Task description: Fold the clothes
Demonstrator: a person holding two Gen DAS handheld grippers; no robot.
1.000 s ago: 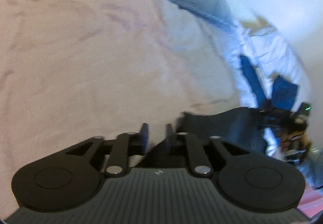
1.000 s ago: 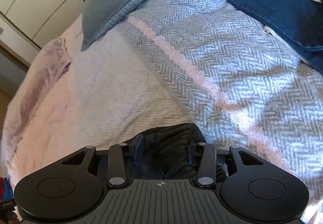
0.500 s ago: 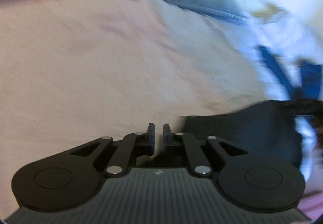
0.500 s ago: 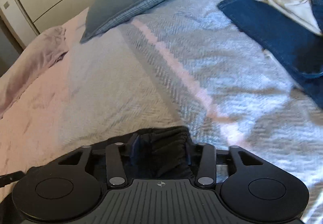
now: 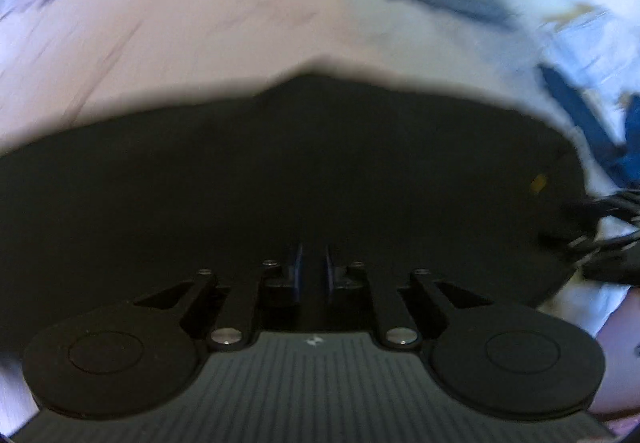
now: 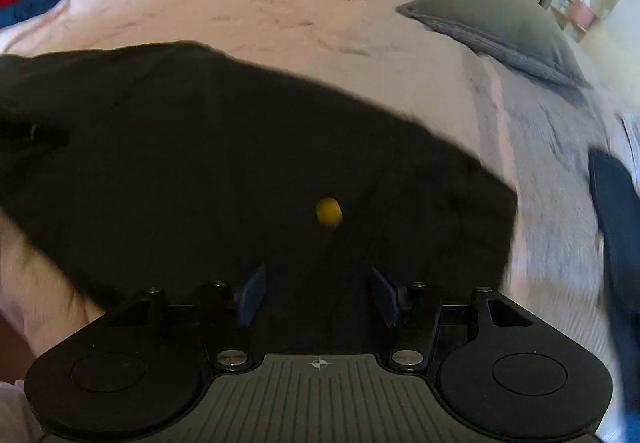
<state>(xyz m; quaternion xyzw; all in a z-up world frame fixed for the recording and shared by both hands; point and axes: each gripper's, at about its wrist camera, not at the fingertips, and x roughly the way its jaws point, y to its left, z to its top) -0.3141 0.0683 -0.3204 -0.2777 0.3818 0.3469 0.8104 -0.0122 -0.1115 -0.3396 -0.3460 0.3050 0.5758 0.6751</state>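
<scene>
- The left gripper (image 5: 312,275) has its blue-padded fingers drawn close together with only a narrow slot between them; black cloth fills the view ahead and beneath, but whether any fold is pinched in that slot I cannot tell, since everything there is dark.
- The right gripper (image 6: 318,293) has its fingers spread wide apart, released, with the black garment (image 6: 240,147) lying between and beyond the pads.
- That garment spreads out on the bed directly in front of both tools; in the left wrist view it covers the whole lower middle of the frame (image 5: 280,171).
- A small yellow mark (image 6: 329,212) sits on the cloth just ahead of the right fingers, and shows again near the garment's right edge (image 5: 538,183).
- Around the garment lies a pale pink bedcover (image 6: 280,19).
- Farther off rest a grey pillow (image 6: 496,19), and dark blue jeans (image 6: 616,227) at the right edge.
</scene>
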